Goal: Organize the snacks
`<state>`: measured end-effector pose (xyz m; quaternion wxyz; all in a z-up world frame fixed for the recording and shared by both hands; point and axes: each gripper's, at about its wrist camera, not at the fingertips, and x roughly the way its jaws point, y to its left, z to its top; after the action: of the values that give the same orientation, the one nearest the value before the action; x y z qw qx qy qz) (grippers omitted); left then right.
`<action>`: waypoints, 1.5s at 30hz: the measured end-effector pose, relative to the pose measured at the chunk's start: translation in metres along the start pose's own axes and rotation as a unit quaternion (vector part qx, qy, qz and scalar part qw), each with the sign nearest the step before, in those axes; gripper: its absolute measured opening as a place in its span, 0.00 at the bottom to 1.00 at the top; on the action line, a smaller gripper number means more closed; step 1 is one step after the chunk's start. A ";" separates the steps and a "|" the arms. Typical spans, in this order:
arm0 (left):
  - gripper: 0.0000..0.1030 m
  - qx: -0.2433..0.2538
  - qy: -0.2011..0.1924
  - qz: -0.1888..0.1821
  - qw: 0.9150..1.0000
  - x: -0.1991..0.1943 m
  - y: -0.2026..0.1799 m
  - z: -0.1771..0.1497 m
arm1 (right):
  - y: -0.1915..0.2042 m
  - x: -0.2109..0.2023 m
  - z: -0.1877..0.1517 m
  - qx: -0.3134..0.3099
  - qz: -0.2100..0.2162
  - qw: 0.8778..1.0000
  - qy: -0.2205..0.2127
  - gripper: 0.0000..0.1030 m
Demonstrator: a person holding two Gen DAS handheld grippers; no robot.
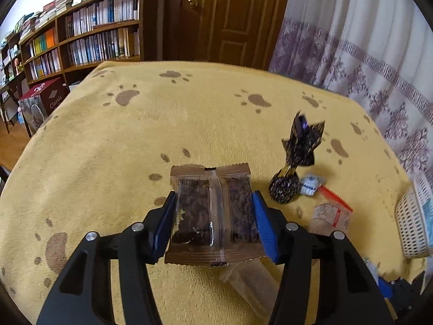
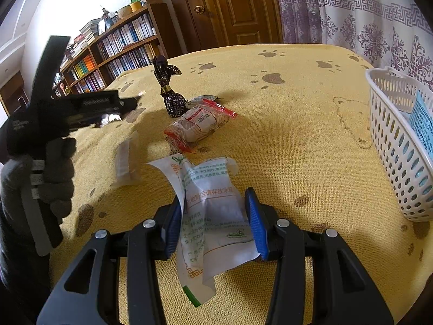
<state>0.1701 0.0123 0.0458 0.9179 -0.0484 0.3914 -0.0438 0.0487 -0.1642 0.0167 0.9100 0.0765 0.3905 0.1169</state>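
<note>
My left gripper (image 1: 213, 211) is shut on a brown snack packet (image 1: 211, 216) with two dark bars, held above the yellow paw-print cloth (image 1: 108, 149). My right gripper (image 2: 213, 216) is shut on a white packet with green print (image 2: 208, 216), held low over the cloth. A white perforated basket (image 2: 392, 146) stands to the right and holds a light blue packet (image 2: 422, 119). The basket also shows at the right edge of the left wrist view (image 1: 414, 222).
On the cloth lie a dark gold-patterned twisted candy (image 2: 170, 92), a red-and-white wrapped snack (image 2: 197, 124) and a pale stick packet (image 2: 127, 159). The left gripper's body and gloved hand (image 2: 40, 162) fill the left side. A bookshelf (image 1: 81, 35), door and curtain stand behind.
</note>
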 end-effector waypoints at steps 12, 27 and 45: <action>0.54 0.008 -0.036 -0.021 0.999 -0.028 -0.010 0.004 | 0.005 0.002 0.000 -0.011 -0.022 1.000 0.003 0.42; 0.54 0.016 -0.055 -0.035 0.998 -0.039 -0.018 0.003 | -0.008 -0.043 0.011 0.028 -0.015 0.998 -0.046 0.21; 0.54 0.023 -0.059 -0.041 0.997 -0.043 -0.023 0.001 | -0.032 -0.047 0.004 0.070 0.063 0.995 -0.018 0.75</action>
<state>0.1397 -0.0058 0.0801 0.9378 -0.0454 0.3328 -0.0874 0.0248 -0.2081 0.0448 0.9002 0.1664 0.3752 0.1455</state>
